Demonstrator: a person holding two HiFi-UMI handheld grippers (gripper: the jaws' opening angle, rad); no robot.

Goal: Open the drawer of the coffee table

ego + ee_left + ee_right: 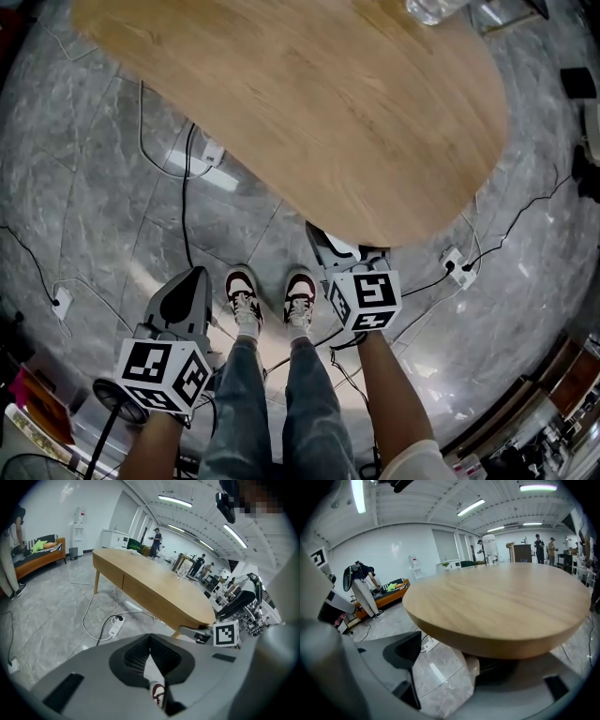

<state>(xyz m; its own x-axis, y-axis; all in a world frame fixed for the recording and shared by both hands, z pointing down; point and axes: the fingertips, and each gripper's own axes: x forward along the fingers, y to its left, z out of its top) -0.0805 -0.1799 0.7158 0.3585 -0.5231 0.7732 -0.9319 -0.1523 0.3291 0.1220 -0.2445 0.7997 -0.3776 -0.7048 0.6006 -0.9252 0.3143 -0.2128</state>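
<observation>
A grey marble floor (94, 187) crossed by cables (185, 187) spreads beneath the oval wooden coffee table (309, 103), which fills the head view from eleven to two o'clock. The right gripper (339, 255), at five o'clock, has its jaws apart and empty, tips tucked under the table's near rim, probably seeking a hold from below. What looks like the drawer (154, 603) sits shut, flush in the table's side at twelve o'clock in the left gripper view. The left gripper (195, 279), at seven o'clock, hangs closed on nothing, well apart from the table, seemingly not needed for this pull.
</observation>
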